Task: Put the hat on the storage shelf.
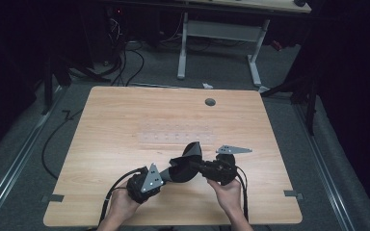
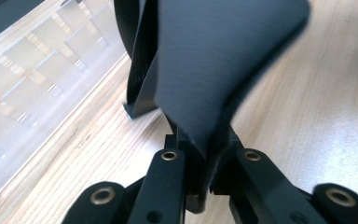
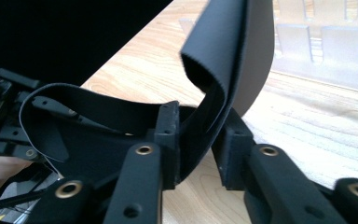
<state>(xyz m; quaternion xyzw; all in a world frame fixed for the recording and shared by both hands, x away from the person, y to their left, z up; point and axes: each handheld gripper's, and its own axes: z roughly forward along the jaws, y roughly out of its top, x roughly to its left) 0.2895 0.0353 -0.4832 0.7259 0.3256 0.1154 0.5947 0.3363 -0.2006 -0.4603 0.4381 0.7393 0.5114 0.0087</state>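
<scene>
Your left hand-held gripper [image 2: 200,158], low in the frame of its own view, is clenched tight on one edge of the black cloth [image 2: 214,70]. Your right hand-held gripper [image 3: 196,154] stands slightly parted, the cloth's folded edge between its jaws and lying against the left one. In the high view the cloth [image 1: 185,166] hangs between both grippers, low centre, above the counter [image 1: 125,120].

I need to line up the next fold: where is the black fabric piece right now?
In the high view the black fabric piece is lifted over the near middle of the table, strung between the left gripper and right gripper, just in front of the clear tray.
</scene>
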